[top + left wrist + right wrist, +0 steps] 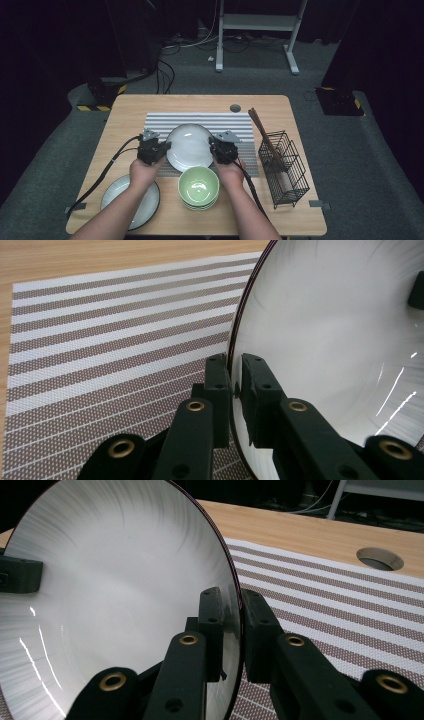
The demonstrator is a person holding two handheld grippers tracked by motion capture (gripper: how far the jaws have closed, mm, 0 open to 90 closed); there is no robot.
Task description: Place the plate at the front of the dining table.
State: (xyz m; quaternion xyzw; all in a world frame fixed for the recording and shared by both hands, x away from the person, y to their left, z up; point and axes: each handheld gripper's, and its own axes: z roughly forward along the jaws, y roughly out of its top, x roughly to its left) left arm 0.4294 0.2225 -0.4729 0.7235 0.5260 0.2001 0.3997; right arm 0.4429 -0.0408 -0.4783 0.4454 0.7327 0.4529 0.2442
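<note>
— Nearest the high view come the person's forearms, and just past them the stack of green bowls [198,187] and a dark-rimmed plate [131,199] at the near left of the tabletop [150,105]. What's actually being held?

— The white plate [189,146]. It sits tilted over the striped placemat [200,121], between the two hands. The left gripper [161,148] pinches its left rim and the right gripper [216,148] pinches the opposite rim.

— So both sets of fingers are narrow?

— Yes. In the left gripper view one finger [217,390] lies behind the rim and the other in front, clamped on the plate's [330,340] edge. The right gripper view shows the same bite on the plate [115,595].

— How would you carry this step through well?

— I'd keep both hands moving together, so neither side twists or pulls the rim out of the other's hold. The glaze looks slick and each grip covers little of the edge, so I'd go slowly, hold pressure even, and steer clear of the bowls and the wire rack [284,167] with its chopsticks [262,131].
</note>
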